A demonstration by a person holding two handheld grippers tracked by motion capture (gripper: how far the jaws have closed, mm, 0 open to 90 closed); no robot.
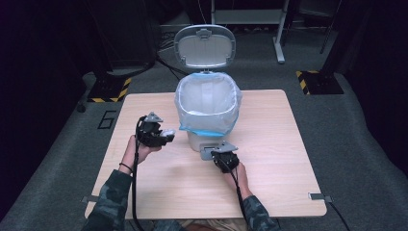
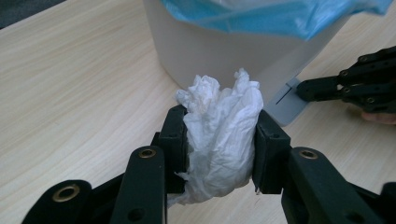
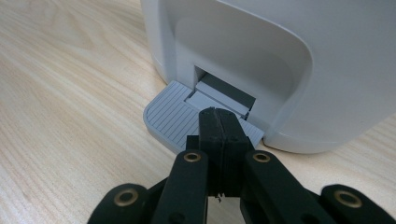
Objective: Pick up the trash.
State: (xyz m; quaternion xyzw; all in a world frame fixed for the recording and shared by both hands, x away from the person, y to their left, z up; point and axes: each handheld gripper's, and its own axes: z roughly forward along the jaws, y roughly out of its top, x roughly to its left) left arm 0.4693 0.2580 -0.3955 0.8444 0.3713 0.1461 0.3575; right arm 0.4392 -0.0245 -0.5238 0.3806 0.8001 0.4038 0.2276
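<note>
A white pedal bin [image 1: 208, 120] lined with a clear and blue bag [image 1: 211, 98] stands mid-table, its lid [image 1: 205, 45] raised. My left gripper [image 1: 161, 136] is just left of the bin, shut on a crumpled white tissue [image 2: 219, 135] that bulges up between its jaws. My right gripper [image 3: 218, 122] has its jaws shut together with nothing between them, and its tips rest on the grey ribbed pedal [image 3: 173, 116] at the bin's foot. In the high view the right gripper [image 1: 219, 153] is at the bin's front. The right gripper [image 2: 327, 88] also shows at the right edge of the left gripper view.
The light wooden table [image 1: 269, 159] has bare room on both sides of the bin and in front of the hands. Grey carpet surrounds it. Yellow and black striped stand bases [image 1: 109, 89] [image 1: 315, 83] and a white frame [image 1: 279, 45] lie beyond the far edge.
</note>
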